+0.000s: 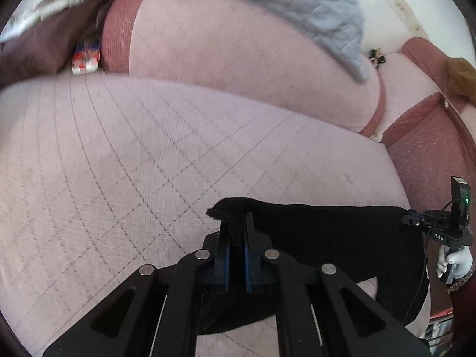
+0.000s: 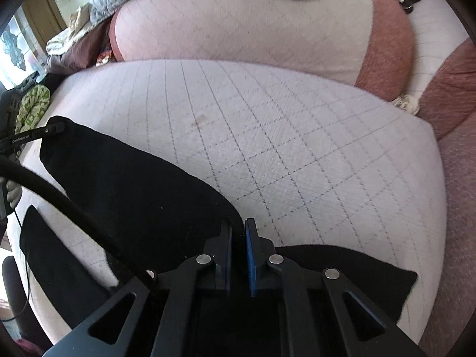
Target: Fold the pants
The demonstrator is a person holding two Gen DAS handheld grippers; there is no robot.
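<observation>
Black pants (image 1: 321, 232) lie over the near edge of a pale quilted sofa seat (image 1: 119, 154). My left gripper (image 1: 237, 223) is shut on one corner of the pants, with cloth bunched between its fingers. My right gripper (image 2: 238, 232) is shut on another edge of the pants (image 2: 134, 190), which stretch between the two grippers. The right gripper also shows at the far right of the left wrist view (image 1: 416, 221). The left gripper shows at the far left of the right wrist view (image 2: 55, 128). Part of the pants (image 2: 59, 264) hangs below the seat edge.
A pink back cushion (image 1: 238, 59) stands behind the seat, with a grey quilted blanket (image 1: 282, 3) draped over it. A red armrest (image 1: 431, 160) is at the right. Clothes and a red-blue item (image 1: 87, 53) lie at the left. A black cable (image 2: 68, 202) crosses the pants.
</observation>
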